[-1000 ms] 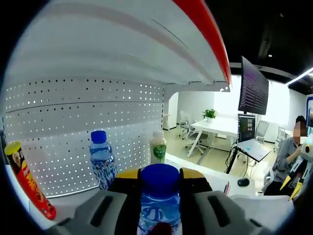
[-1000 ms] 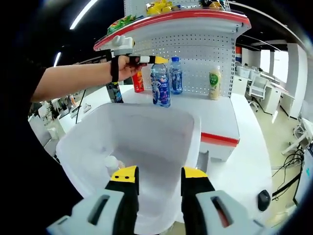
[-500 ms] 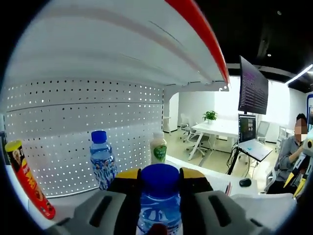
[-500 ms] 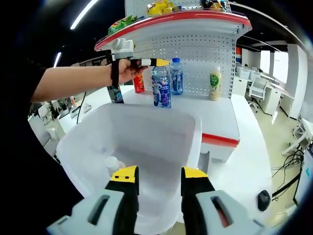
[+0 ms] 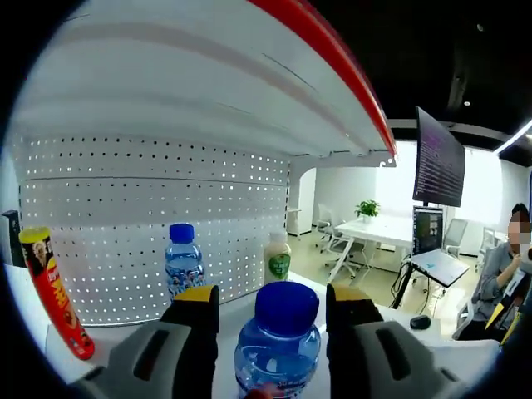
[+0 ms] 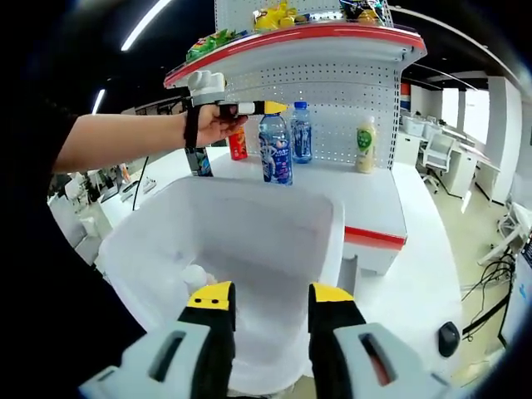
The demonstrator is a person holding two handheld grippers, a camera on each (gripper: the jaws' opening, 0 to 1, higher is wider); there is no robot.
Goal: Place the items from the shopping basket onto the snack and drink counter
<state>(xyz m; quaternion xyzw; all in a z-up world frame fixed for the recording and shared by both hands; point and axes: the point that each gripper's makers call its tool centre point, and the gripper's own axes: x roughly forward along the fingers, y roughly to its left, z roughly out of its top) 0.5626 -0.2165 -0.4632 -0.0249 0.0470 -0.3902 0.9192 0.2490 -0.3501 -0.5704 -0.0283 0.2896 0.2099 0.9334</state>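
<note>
A blue-capped water bottle [image 5: 279, 349] stands on the white counter [image 5: 108, 339] between the jaws of my left gripper [image 5: 273, 293], which is open with a gap on each side of the cap. Behind it stand a second water bottle [image 5: 184, 263], a small green-labelled drink bottle [image 5: 277, 261] and a red snack tube [image 5: 55, 294]. The right gripper view has the same row: the near bottle [image 6: 275, 150] by the left gripper [image 6: 253, 107], held by a person's hand. My right gripper [image 6: 271, 291] is open above the white shopping basket [image 6: 328, 249], where a pale item [image 6: 196, 278] lies.
A red-edged upper shelf [image 6: 332, 29] with snacks overhangs the counter [image 6: 366, 199], backed by a perforated white panel [image 5: 116, 224]. A person [image 5: 507, 274] sits at a desk with a laptop [image 5: 436, 258] on the right. A dark object [image 6: 449, 337] lies on the floor.
My left gripper's jaws have spread apart and let go of the water bottle, which now stands on the counter. The right gripper has stayed open over the basket.
</note>
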